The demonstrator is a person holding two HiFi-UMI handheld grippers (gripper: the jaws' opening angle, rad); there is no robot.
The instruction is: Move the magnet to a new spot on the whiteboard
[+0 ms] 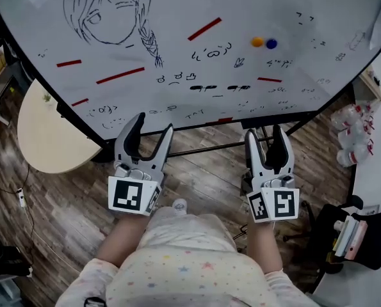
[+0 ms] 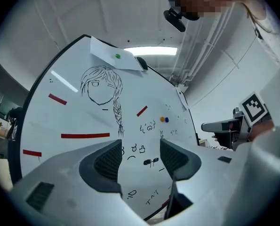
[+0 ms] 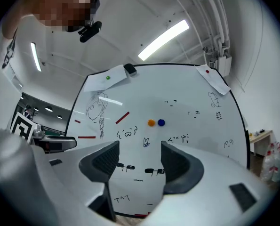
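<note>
The whiteboard (image 1: 196, 5) fills the top of the head view, with a drawn girl's head, scribbles and red strips. An orange magnet (image 1: 257, 41) and a blue magnet (image 1: 271, 43) sit side by side on its right half; both also show as the orange magnet (image 3: 151, 123) and blue magnet (image 3: 161, 123) in the right gripper view, and the orange magnet (image 2: 162, 119) in the left gripper view. My left gripper (image 1: 154, 124) and right gripper (image 1: 264, 132) are held below the board's lower edge, both open and empty, well short of the magnets.
A round beige table (image 1: 49, 133) stands at the left beside the board. Plastic bottles (image 1: 353, 133) and a black cart with books (image 1: 356, 235) are at the right. A green magnet (image 3: 108, 77) and a red magnet (image 3: 207, 71) pin papers at the board's top.
</note>
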